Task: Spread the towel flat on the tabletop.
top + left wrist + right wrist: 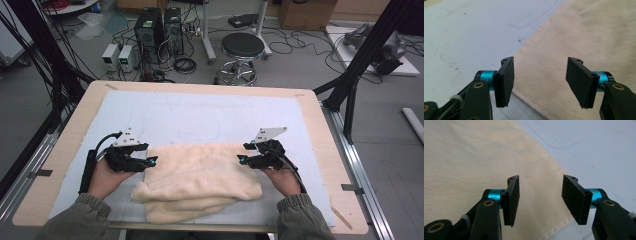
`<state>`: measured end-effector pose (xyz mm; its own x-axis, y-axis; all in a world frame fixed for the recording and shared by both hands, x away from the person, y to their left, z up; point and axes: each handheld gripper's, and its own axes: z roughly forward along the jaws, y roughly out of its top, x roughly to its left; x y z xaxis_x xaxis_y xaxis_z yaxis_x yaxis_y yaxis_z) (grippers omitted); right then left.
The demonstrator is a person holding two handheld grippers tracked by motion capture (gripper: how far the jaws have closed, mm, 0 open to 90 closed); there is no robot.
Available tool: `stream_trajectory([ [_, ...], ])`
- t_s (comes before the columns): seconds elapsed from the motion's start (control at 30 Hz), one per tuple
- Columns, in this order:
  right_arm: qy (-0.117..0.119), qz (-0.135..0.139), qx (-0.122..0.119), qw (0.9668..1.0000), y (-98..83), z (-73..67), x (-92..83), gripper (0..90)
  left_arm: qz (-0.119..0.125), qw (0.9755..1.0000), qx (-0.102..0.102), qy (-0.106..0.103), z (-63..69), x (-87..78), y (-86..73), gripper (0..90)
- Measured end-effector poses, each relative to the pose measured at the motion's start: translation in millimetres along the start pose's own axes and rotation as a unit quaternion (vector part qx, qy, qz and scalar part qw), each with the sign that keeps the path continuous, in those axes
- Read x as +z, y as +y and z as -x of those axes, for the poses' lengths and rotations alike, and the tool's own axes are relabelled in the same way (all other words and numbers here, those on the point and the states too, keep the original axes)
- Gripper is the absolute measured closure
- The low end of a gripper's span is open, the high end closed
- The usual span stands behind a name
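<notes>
Both released — left gripper (150, 161) and right gripper (243, 152) flank the cream towel (200, 175).

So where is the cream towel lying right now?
In the high view the folded cream towel lies on the pale mat at the table's near edge, between the left gripper and the right gripper, both open at its side edges.

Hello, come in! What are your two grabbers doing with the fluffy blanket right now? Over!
Left gripper open, at blanket's left edge. Right gripper open, at right edge. Blanket folded, flat on table. Nothing in the way.
</notes>
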<state>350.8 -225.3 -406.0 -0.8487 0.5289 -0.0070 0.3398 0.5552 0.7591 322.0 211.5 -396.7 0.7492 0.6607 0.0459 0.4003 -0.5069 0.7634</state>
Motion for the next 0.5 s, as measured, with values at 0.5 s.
stream_trajectory([
  [0.5, -0.007, -0.025, 0.026, 0.9993, -30.7, 7.8, 17.8, 52.5, -0.052, 0.9985, -0.017, -0.001, -5.2, 30.6, -22.4, 46.0],
])
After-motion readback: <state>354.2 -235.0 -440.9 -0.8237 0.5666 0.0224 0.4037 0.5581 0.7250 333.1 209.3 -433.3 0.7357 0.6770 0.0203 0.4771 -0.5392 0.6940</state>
